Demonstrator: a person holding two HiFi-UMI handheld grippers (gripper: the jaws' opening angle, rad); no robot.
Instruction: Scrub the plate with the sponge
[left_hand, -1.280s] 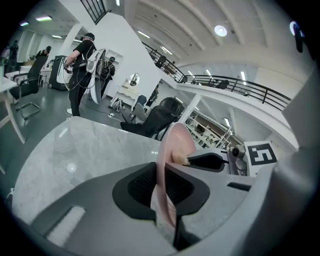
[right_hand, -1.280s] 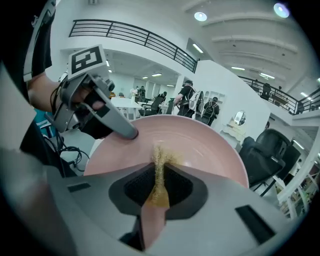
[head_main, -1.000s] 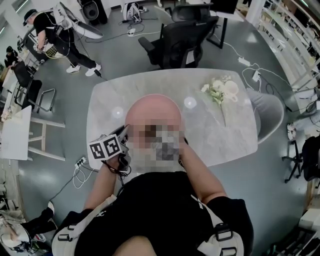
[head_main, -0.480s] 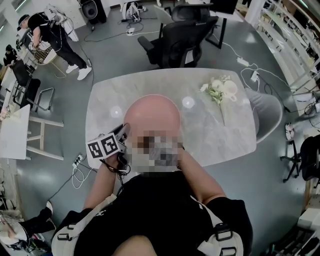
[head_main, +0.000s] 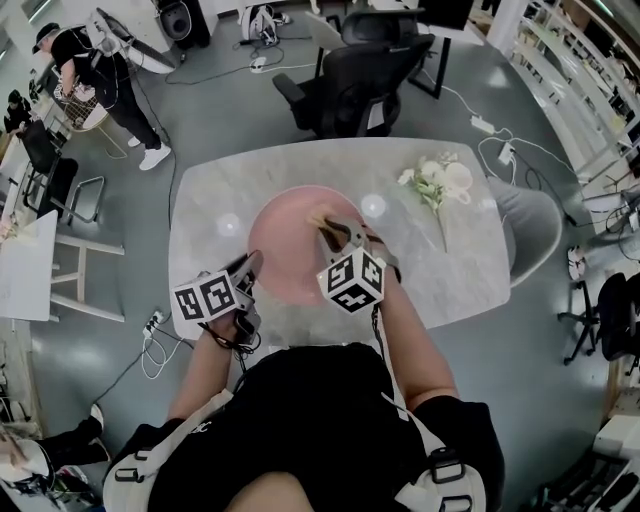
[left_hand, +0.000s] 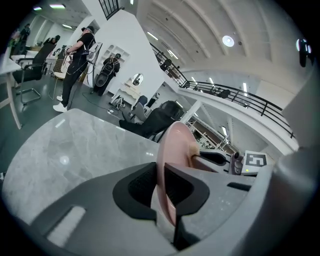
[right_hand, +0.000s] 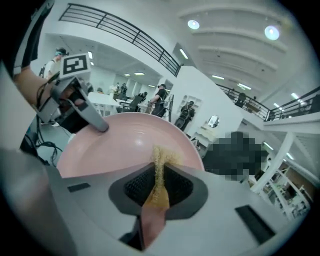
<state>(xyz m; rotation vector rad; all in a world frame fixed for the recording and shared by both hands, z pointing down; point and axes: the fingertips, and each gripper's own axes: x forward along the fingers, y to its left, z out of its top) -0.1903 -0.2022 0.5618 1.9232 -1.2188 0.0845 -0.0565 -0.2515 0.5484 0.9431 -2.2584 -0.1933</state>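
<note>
Here the jaws of the left gripper (head_main: 249, 264) are closing on the plate (head_main: 285, 250) (its rim, at eight o'clock), while the right gripper (head_main: 328, 225) clamps the sponge (right_hand: 159, 167) against its face near one o'clock.

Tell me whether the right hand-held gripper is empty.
No, the right gripper view shows a yellow sponge pinched between the jaws of the right hand-held gripper, over the pink plate.

Black short-sleeved tee (head_main: 320, 420). Pale grey harness straps (head_main: 185, 435) run over both the tee's shoulders down to chunky black buckles (head_main: 445, 465) at its outer edges. Ahead of the tee, the right hand-held gripper (head_main: 328, 226) is grey, with black ribbed pads (right_hand: 137, 187) and a white cube (head_main: 352, 280) with black square markers.
</note>
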